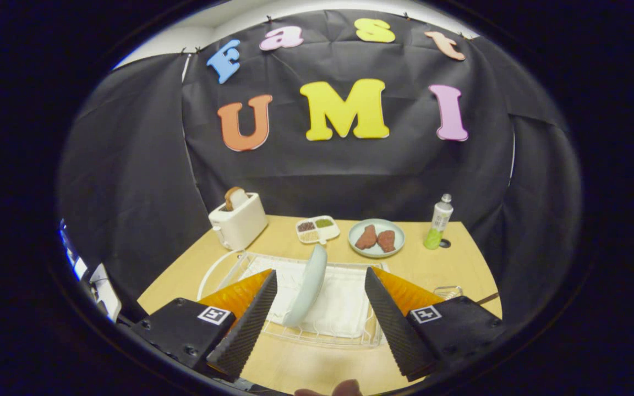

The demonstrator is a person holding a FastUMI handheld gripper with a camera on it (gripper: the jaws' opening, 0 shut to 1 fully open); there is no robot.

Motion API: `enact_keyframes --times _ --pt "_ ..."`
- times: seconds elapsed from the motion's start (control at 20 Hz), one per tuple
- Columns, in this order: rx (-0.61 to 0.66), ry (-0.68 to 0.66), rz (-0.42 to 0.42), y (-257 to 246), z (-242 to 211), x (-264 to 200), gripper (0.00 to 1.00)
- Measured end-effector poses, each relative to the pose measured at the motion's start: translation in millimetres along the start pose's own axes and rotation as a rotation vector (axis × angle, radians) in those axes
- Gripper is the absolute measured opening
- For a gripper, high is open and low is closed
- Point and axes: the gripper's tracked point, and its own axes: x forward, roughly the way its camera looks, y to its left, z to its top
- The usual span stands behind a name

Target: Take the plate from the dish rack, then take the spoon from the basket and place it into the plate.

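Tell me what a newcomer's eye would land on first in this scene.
First, the pale plate standing on edge in the white dish rack, just ahead of the gripper, whose fingers are spread open on either side of it without touching. Beyond the rack, a white toaster holding a slice of bread sits by the wall, with a plate of two reddish meat pieces and a green bottle alongside.

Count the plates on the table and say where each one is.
2. One plate stands on edge in the dish rack, between the open fingers of the hand-held gripper. The other plate, holding two reddish pieces, lies beyond the rack beside the bottle.
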Motion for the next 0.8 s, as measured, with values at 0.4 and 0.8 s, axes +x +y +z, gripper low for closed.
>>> enact_keyframes --times 0.4,0.8 --pt "0.080 0.281 -0.029 11.1 -10.0 99.4 1.00" --pt "0.174 0.436 -0.067 8.3 -31.9 144.0 0.85"
